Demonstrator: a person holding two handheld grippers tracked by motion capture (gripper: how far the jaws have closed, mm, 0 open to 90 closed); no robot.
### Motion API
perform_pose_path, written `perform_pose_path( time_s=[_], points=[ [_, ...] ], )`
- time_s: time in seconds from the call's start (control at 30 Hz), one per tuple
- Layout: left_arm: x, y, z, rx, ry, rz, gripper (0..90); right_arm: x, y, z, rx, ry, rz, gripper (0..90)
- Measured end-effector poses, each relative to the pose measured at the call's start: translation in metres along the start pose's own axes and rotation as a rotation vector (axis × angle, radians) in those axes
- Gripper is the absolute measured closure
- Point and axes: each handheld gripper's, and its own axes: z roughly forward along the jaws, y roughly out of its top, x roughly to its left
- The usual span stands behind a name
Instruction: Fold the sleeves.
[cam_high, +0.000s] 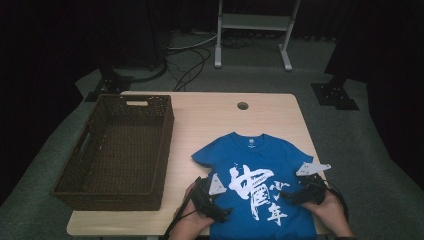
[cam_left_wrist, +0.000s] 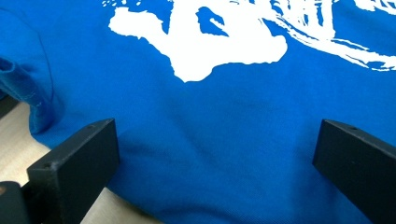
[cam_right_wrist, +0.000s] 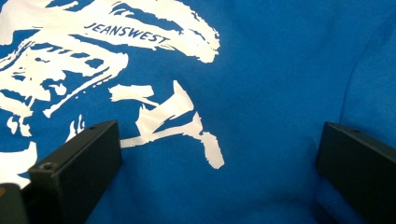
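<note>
Both my tongs, left (cam_high: 220, 197) and right (cam_high: 292, 192), gape over the flat blue T-shirt (cam_high: 260, 165); next, I pinch its side edges to fold.

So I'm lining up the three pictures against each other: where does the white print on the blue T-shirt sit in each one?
High view: white print on the blue T-shirt, low and right of centre, between both grippers.
Left gripper view: along the top edge, above the open jaws.
Right gripper view: upper left, down to the left jaw.
Shared landmark: the print's brush strokes.
</note>
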Motion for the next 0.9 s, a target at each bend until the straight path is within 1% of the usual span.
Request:
perform_pose_path(
  time_s=[0.27,0.43,0.57,0.67,0.73,0.8,0.9],
  points=[
    [-0.007,-0.004,-0.004,-0.001,-0.003,0.003,0.2,0.007,-0.009,-0.004,-0.04,0.0,0.004,0.0],
    [-0.009,-0.005,-0.005,0.001,-0.005,0.007,0.3,0.008,-0.011,-0.005,-0.043,0.001,-0.001,0.0],
    [-0.006,-0.005,-0.005,-0.005,-0.015,0.011,0.8,0.008,-0.011,-0.005,-0.043,0.0,0.001,0.0],
    [-0.003,-0.004,-0.007,-0.013,-0.022,0.006,0.9,0.008,-0.011,-0.005,-0.043,0.0,0.001,0.0],
    [0.0,-0.002,-0.009,-0.025,-0.024,0.004,0.9,0.008,-0.011,-0.005,-0.044,0.0,0.001,0.0],
    [0.003,0.0,-0.011,-0.044,-0.031,-0.007,0.9,0.008,-0.011,-0.005,-0.043,0.0,0.002,0.0],
    [0.008,0.003,-0.014,-0.056,-0.03,-0.012,0.9,0.009,-0.011,-0.005,-0.042,-0.002,0.005,0.0]
  ],
)
